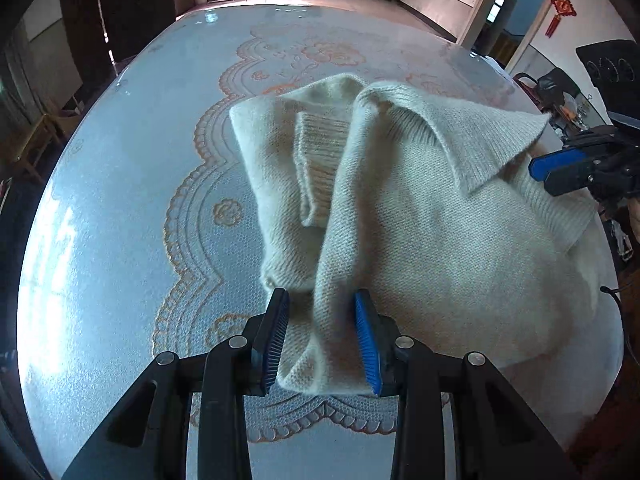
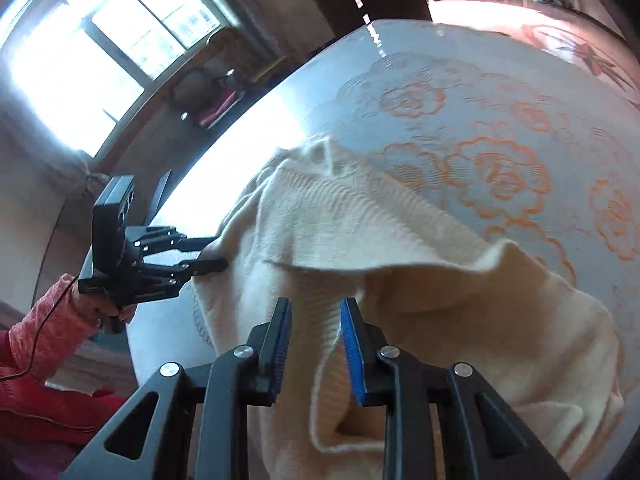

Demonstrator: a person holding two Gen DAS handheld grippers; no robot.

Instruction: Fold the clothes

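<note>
Table (image 1: 120, 200) is filling both views, round, under a glossy pale blue cloth with orange lace flowers (image 2: 496, 176), and window glare is washing out its left edge. Sweater (image 1: 420, 240) is lying across the near right part of the table, cream knit, bunched and partly doubled over; a ribbed band (image 1: 320, 160) is showing inside the fold, and a flap with a ribbed edge (image 1: 480, 140) is pointing to the right. In the right wrist view the sweater (image 2: 400, 248) is sagging over the near rim, with one edge lifting in a loose wave.

Left gripper (image 1: 324, 340) is sitting at the sweater's near edge with its blue-padded jaws apart and a thick ridge of knit running between them; the cloth is touching the right pad, though a firm pinch is not evident. From the right wrist view, the left gripper (image 2: 208, 256) is reaching in from the side, its tips lying against the sweater's edge. Right gripper (image 2: 316, 344) is hovering over the knit, jaws parted, nothing pinched; in the left wrist view the right gripper (image 1: 560, 168) is sitting just beside the flap. A hand (image 2: 108, 312) in a red sleeve (image 2: 48, 332) is holding the left tool.

No container is in sight on the table.
</note>
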